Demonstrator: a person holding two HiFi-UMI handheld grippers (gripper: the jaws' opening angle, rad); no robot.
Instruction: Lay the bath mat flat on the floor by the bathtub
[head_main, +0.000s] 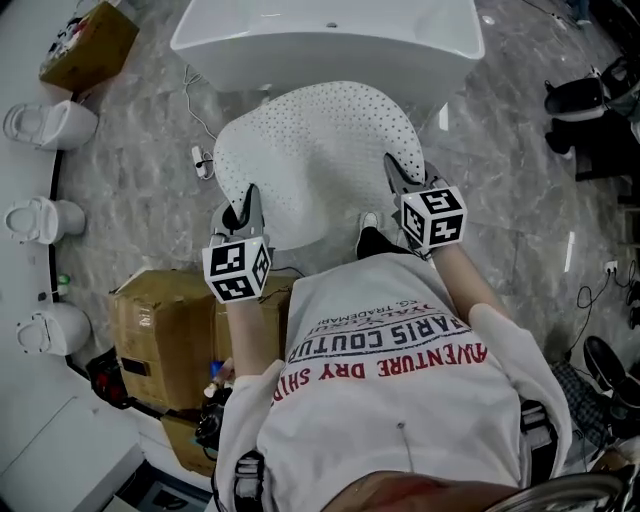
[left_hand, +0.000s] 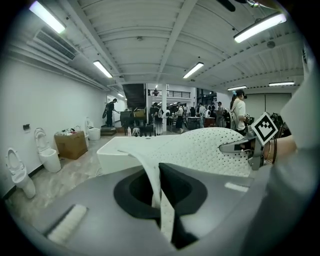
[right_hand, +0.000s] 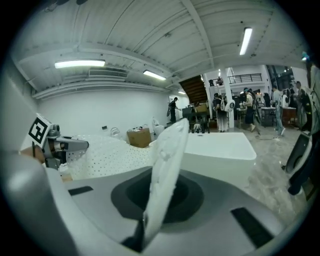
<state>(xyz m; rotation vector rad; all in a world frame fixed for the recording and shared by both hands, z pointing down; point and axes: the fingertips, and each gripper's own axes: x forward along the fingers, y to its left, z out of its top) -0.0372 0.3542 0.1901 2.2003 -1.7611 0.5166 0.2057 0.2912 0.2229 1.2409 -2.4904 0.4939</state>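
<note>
A white perforated bath mat (head_main: 315, 155) hangs spread between my two grippers, above the grey marble floor in front of the white bathtub (head_main: 330, 40). My left gripper (head_main: 243, 212) is shut on the mat's near left edge; in the left gripper view the mat (left_hand: 210, 147) runs from between the jaws toward the right gripper (left_hand: 250, 145). My right gripper (head_main: 398, 178) is shut on the near right edge, and the mat's edge (right_hand: 165, 170) stands upright between its jaws. The bathtub (right_hand: 220, 150) lies just beyond.
Cardboard boxes (head_main: 165, 330) sit at my left. Three white toilets (head_main: 45, 125) line the left wall, with another box (head_main: 90, 45) behind them. A cable and plug (head_main: 200, 155) lie on the floor left of the mat. Black shoes (head_main: 590, 100) stand at right.
</note>
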